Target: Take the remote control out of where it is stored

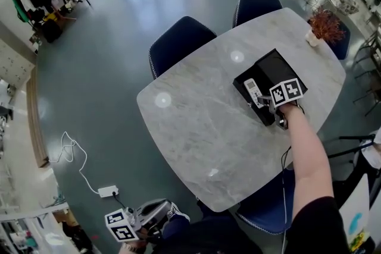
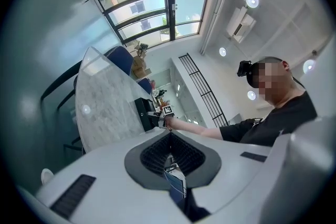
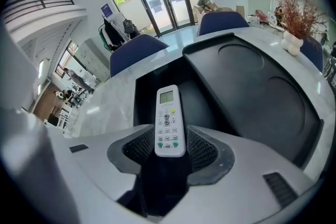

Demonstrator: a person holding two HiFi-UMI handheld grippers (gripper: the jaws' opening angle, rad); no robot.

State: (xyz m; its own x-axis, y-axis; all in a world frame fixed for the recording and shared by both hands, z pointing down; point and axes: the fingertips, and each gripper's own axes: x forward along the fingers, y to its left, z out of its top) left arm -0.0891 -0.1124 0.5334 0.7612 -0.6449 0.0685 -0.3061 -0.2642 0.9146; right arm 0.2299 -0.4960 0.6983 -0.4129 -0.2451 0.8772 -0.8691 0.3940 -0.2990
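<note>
Down at seven o'clock in the head view, the left gripper hangs off the near edge of the table, above the grey floor. A white cable lies on that floor at about eleven o'clock from it. In the left gripper view the jaws are together with nothing between them, and they point level across the pale marble top toward the person's outstretched arm.

Two dark blue chairs stand along the table's twelve o'clock side.

Toward three o'clock on the tabletop sits the black box, its lid tilted open on the right. The white remote control lies face up in the left half of the box, with its display end at twelve o'clock in the right gripper view and its button end nearest the camera.

The right gripper points steeply down at it. Its jaws stand apart, with one ribbed pad on each side of the button end, flanking the remote without clamping it.

At one o'clock from the box, a reddish plant in a white pot stands near the table's far right edge.
</note>
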